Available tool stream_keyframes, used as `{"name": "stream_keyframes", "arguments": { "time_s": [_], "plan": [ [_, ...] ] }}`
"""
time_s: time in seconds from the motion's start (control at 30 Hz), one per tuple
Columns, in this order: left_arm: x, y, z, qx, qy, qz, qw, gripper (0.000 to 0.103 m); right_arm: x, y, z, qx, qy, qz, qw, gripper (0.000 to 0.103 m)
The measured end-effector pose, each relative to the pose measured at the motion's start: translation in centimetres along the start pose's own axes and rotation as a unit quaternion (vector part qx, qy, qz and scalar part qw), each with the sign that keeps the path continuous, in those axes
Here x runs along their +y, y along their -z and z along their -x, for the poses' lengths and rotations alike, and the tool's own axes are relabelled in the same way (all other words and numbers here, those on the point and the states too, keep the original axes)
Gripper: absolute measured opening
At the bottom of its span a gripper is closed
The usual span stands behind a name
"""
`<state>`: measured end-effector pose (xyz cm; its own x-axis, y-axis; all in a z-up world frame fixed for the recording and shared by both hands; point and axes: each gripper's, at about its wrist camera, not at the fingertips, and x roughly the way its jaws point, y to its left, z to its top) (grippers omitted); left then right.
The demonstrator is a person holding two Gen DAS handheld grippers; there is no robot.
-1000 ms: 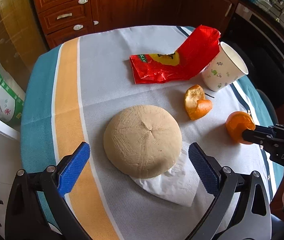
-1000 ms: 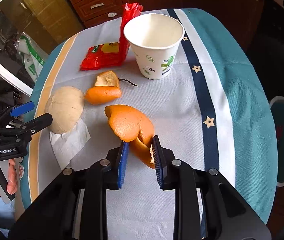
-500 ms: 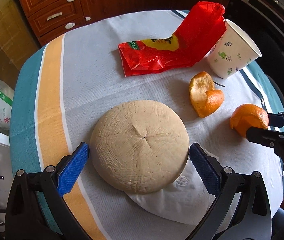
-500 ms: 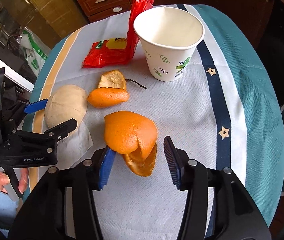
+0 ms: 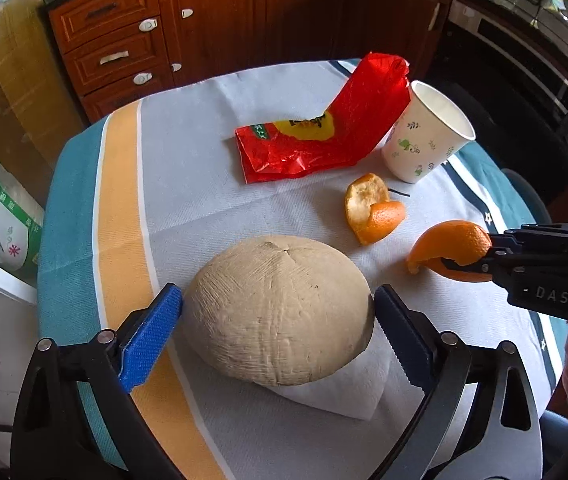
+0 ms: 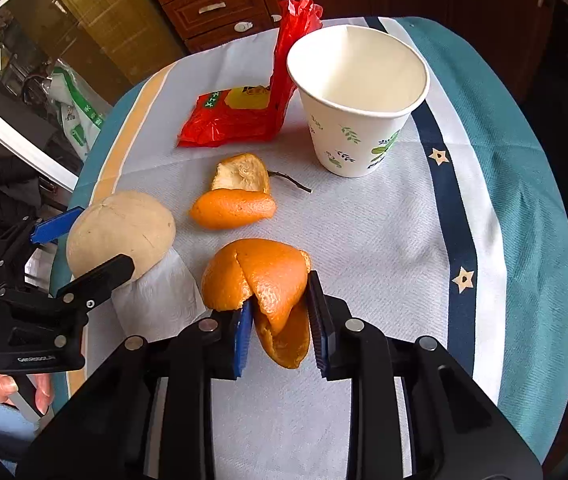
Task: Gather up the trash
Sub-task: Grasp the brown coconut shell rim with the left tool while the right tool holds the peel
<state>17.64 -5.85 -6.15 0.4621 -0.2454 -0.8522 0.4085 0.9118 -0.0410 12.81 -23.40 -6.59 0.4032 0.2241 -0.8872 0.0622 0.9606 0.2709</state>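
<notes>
On the round table (image 6: 523, 128) with the striped cloth, most of the trash is not yet picked up. The right gripper (image 6: 280, 328) pinches a big orange peel (image 6: 260, 276) between its blue pads. The left gripper (image 5: 278, 320) is spread wide around a round tan shell (image 5: 280, 308) that sits on a white napkin (image 5: 347, 392); its pads look to be just touching the shell's sides. A smaller orange peel (image 6: 236, 196), a red snack wrapper (image 5: 323, 132) and a paper cup (image 6: 359, 96) wait too.

Only the right view looks down into the cup, which looks empty, and shows a hand (image 6: 24, 392) holding the left tool. Only the left view shows the wrapper leaning on the cup.
</notes>
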Motion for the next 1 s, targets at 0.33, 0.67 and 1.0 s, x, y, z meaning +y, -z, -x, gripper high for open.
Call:
{"name": "stream_keyframes", "arguments": {
  "time_s": [0.33, 0.67, 1.0],
  "plan": [
    [-1.0, 0.4, 3.5, -0.013, 0.032, 0.003, 0.9994, 0.085, 0.4, 0.5, 2.8, -0.021, -0.002, 0.007, 1.000, 0.022],
    [-3.7, -1.9, 2.8, -0.031, 0.027, -0.025, 0.9988, 0.076, -0.9, 1.5, 3.2, -0.017, -0.004, -0.015, 1.000, 0.022],
    [-6.1, -3.8, 0.6, -0.016, 0.061, -0.024, 0.9977, 0.080, -5.2, 2.6, 3.1, -0.011, 0.002, -0.062, 0.998, 0.022]
  ]
}}
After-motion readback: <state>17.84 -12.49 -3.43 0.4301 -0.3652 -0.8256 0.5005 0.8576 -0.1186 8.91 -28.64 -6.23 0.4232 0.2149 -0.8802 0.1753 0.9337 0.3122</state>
